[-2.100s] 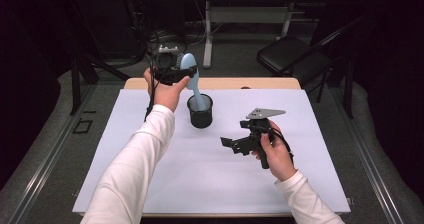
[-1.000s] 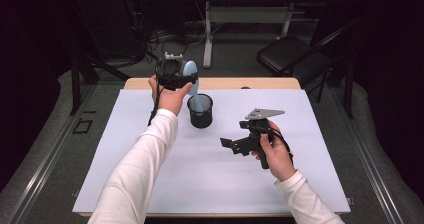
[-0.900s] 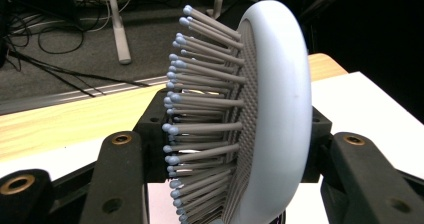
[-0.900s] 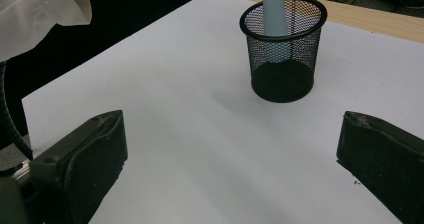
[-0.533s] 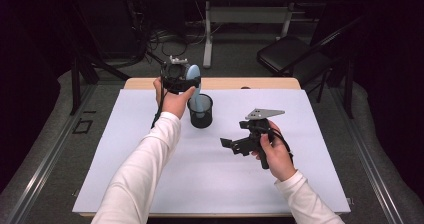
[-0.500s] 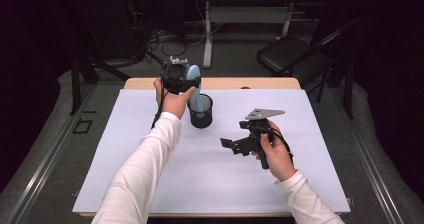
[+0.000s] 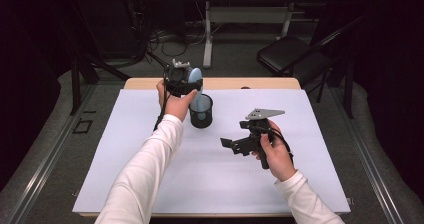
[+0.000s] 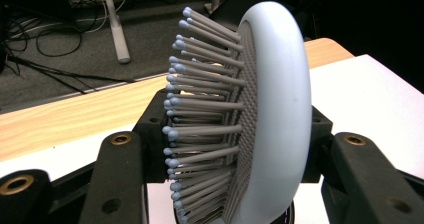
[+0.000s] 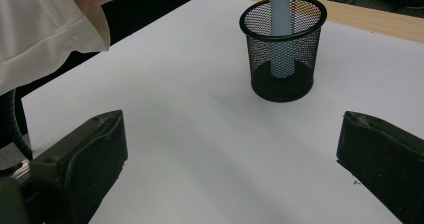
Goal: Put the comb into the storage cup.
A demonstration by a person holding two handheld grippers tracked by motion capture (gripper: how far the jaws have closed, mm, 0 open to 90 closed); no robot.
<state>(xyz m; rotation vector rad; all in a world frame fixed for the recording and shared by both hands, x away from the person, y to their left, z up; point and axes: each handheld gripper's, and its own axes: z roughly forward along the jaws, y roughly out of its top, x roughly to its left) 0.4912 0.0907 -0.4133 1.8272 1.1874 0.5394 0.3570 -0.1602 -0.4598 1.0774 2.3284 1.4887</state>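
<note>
A light blue hairbrush (image 7: pixel 196 80) stands nearly upright, its handle (image 9: pixel 281 29) down inside a black mesh cup (image 7: pixel 201 112) at the back middle of the white sheet. My left gripper (image 7: pixel 182 79) is shut on the brush's head. In the left gripper view the bristles (image 8: pixel 200 109) point left, and the head (image 8: pixel 272 109) sits between the two black jaws. My right gripper (image 7: pixel 235 145) hovers over the sheet to the right of the cup, jaws open and empty. From the right gripper view, the cup (image 9: pixel 283 59) lies ahead with my gripper (image 9: pixel 240 169) well short of it.
The white sheet (image 7: pixel 150 184) covers a wooden table, whose bare strip (image 7: pixel 240 83) shows at the back. Beyond the table are a dark chair (image 7: pixel 295 56), a desk frame (image 7: pixel 207 29) and floor cables. A white sleeve (image 9: pixel 45 29) shows in the right gripper view.
My left gripper has drifted slightly right with the brush, bringing the head over the cup. The right gripper has stayed still.
</note>
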